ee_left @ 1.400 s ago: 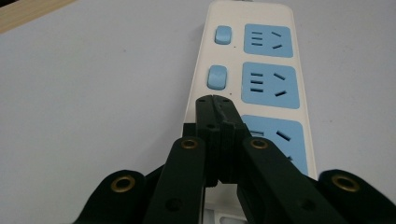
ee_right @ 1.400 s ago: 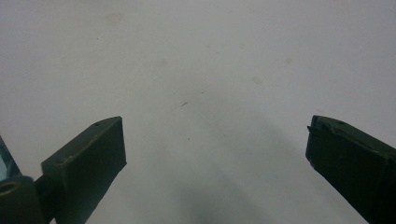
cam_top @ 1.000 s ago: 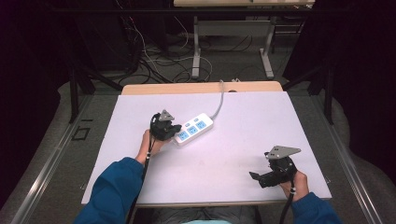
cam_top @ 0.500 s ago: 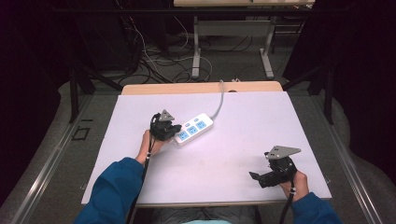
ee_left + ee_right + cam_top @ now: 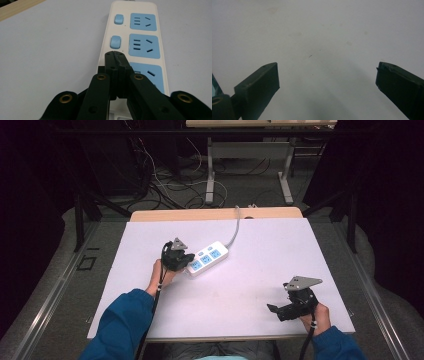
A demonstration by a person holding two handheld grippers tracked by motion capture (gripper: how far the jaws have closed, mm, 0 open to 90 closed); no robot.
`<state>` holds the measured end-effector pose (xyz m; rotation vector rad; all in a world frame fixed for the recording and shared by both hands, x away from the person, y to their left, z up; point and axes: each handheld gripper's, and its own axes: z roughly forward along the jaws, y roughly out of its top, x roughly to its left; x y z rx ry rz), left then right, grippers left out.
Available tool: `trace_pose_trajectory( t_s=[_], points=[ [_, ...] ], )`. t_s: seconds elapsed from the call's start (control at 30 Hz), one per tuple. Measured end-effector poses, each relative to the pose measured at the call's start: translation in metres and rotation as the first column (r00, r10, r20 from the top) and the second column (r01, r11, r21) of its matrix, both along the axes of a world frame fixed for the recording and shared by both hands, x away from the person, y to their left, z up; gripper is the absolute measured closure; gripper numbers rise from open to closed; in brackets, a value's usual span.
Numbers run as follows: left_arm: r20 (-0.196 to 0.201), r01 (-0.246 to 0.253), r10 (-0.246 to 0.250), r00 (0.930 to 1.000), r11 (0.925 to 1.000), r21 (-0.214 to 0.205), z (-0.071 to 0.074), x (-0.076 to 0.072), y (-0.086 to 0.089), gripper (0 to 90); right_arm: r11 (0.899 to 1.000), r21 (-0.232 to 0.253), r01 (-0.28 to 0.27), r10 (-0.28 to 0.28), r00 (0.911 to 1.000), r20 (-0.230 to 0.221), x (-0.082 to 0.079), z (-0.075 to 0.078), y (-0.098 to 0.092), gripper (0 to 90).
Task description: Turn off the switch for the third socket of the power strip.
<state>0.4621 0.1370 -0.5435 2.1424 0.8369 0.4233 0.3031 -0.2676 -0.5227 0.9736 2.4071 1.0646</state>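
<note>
A white power strip lies just left of desk centre, its cord running off toward 12 o'clock. The left gripper, jaws pressed together with nothing between them, sits over the strip's near end, tips just short of the second blue switch; closed jaws likely serve as a single pressing point. The right gripper rests at 5 o'clock, jaws spread wide, empty, well apart from the strip, apparently idle.

Dim room, grey floor, tangled cables beyond white table.
</note>
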Motion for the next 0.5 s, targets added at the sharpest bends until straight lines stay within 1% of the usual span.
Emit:
trace_pose_trajectory(
  t_s=[0.27,0.4,0.5],
  points=[
    [0.001,0.0,0.0,1.0,1.0,0.002,0.0001,-0.0004,-0.0006,90.0,1.0,0.001,0.002,-0.002,1.0,0.001,-0.0001,0.0001,-0.0001,4.3],
    [0.008,-0.01,0.01,0.9999,0.9999,0.006,0.0,-0.0011,-0.0012,90.0,1.0,0.001,0.003,-0.003,1.0,0.002,-0.0002,0.0001,-0.0002,4.3],
    [0.006,-0.011,0.011,0.9999,0.9999,0.007,0.0002,-0.0009,-0.0008,90.0,1.0,0.0,0.001,-0.001,1.0,0.0,-0.0001,0.0,-0.0001,4.3]
  ],
)
